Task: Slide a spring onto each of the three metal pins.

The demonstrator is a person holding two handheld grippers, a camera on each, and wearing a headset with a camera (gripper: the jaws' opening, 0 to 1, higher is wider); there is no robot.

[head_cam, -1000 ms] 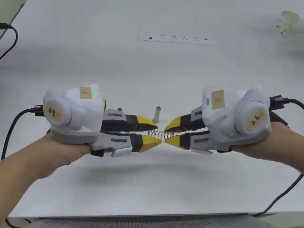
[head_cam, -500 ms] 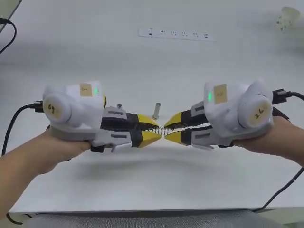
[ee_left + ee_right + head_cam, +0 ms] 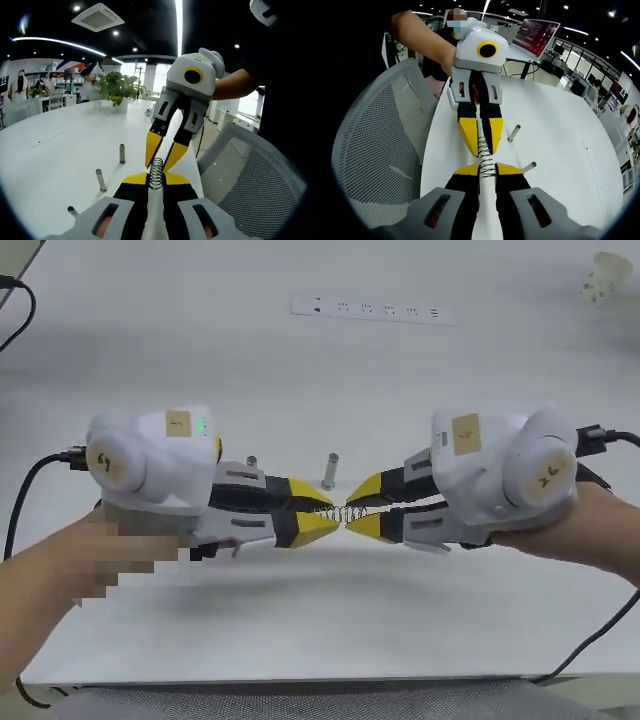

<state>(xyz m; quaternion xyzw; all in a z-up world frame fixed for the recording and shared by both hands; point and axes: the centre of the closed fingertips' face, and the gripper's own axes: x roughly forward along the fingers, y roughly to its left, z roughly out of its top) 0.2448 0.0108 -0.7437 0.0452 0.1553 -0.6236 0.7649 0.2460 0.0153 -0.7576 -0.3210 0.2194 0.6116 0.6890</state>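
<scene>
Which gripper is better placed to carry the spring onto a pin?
Left, probably. Both the left gripper and right gripper pinch the spring, but a pin stands just behind the left one.

— What's the surface like on your feed?
— I'm looking at a plain white bench (image 3: 300, 390), matte, with its near edge along the bottom of the head view.
— What's lying on it?
— A long white power strip (image 3: 372, 313) lies flat near the far side. Well to its right sits a small white object (image 3: 608, 278); I can't tell what it is.
— And the middle?
— From the left gripper view I count three short grey metal pins standing upright in a loose row: nearest pin (image 3: 73, 211), middle pin (image 3: 101, 180), farthest pin (image 3: 122, 153). The farthest looks ribbed. Beyond them stands a leafy green plant in a white pot (image 3: 119, 89).
</scene>
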